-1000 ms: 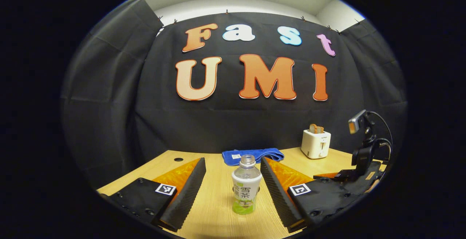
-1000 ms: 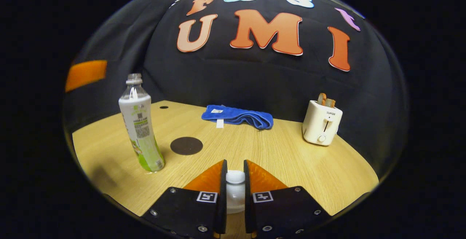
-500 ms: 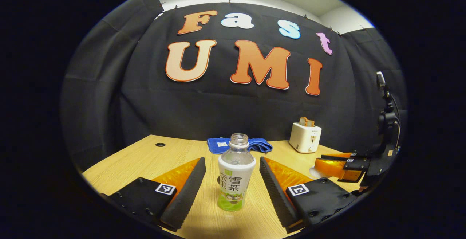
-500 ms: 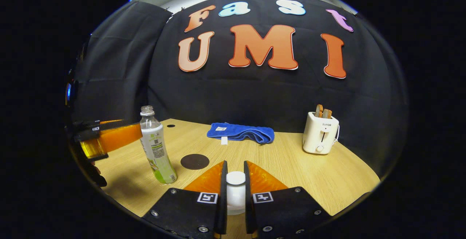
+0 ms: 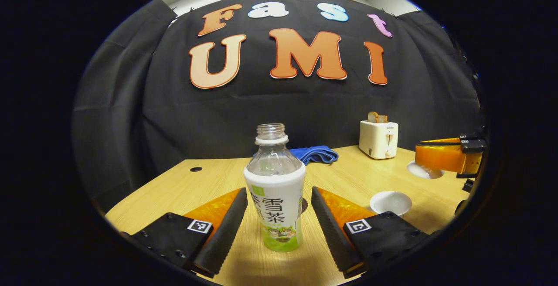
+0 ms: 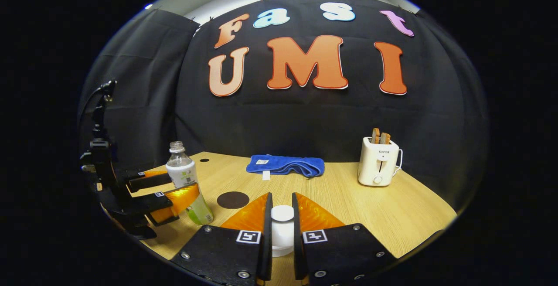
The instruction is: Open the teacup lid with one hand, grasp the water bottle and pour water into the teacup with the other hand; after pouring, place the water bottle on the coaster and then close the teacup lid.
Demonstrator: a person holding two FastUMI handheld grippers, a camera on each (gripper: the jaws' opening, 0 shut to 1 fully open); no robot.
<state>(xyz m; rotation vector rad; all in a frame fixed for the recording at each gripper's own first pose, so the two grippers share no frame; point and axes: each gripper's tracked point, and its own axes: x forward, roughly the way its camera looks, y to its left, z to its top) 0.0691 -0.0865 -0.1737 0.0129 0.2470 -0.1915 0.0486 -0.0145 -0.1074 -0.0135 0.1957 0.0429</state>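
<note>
Two claws are at work over the pale wooden table [image 5: 205,185]. From the left gripper view, the left gripper [image 5: 275,216] stands wide open, its ribbed fingers [image 5: 226,225] splayed to either side of the clear uncapped plastic water bottle with the white and green label [image 5: 275,199]; the bottle stands upright on the table between them, with a gap on each side, so nothing is pressed yet. Just beyond the bottle and a little to the right of that claw, a sliver of the dark round coaster [image 5: 304,205] peeks out behind the label. Farther right sits the small white open teacup [image 5: 390,202], low on the wood.

In the right gripper view the right gripper [image 6: 282,229] is narrow, both fingers squeezed on the white round teacup lid [image 6: 282,229], which is held clear of the table. Ahead and to the left of this claw lies the coaster [image 6: 233,199] (a flat brown disc), and left of that the bottle [image 6: 188,183] with the other claw around it, not touching as far as I can see.

Well beyond both claws, by the black cloth wall, lie a folded blue towel [image 6: 285,165] and a cream toaster with two slices of bread in it [image 6: 378,161]
</note>
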